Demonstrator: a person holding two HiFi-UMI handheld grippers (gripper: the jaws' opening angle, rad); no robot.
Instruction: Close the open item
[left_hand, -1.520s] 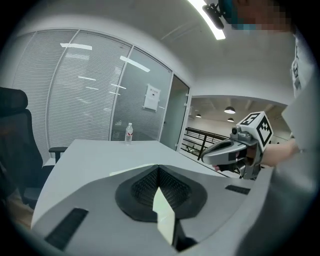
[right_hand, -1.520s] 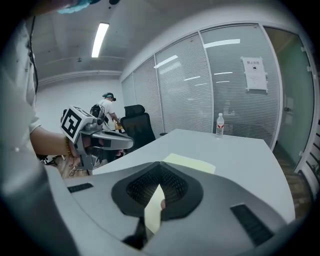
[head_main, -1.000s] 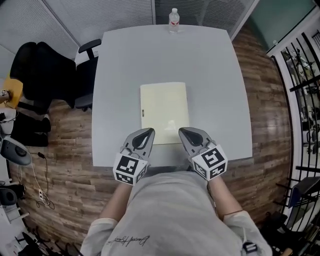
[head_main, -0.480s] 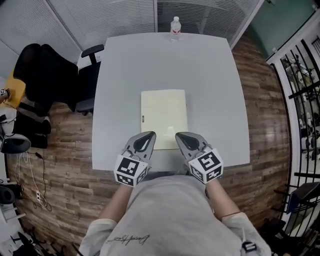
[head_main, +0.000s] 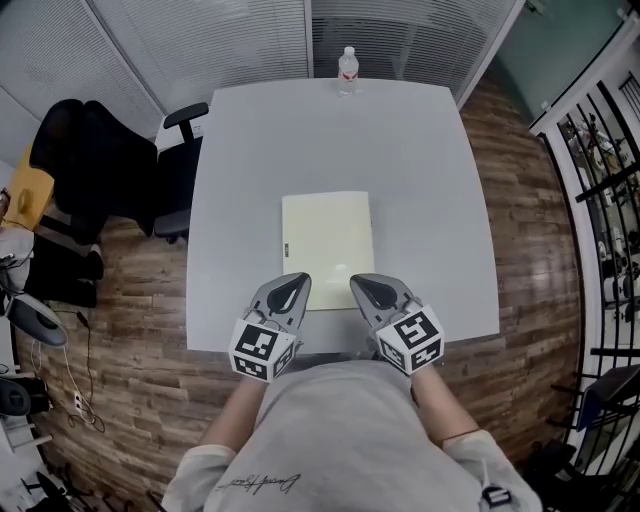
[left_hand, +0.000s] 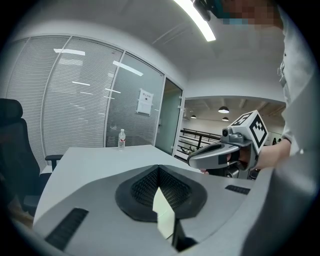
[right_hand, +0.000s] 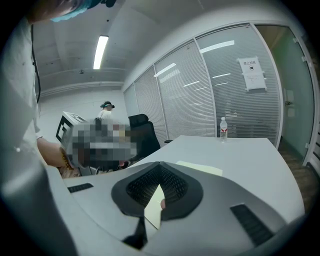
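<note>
your left gripper (head_main: 292, 288) and right gripper (head_main: 366, 290) both have their jaws pressed together with nothing between them, tips by the near edge of the folder (head_main: 327, 235). it lies flat in the middle of the table (head_main: 430, 180) and looks already shut. the risk, i'd say: closed jaws can't pinch a cover, so a push would only slide the folder away towards the bottle (head_main: 347, 45).
</note>
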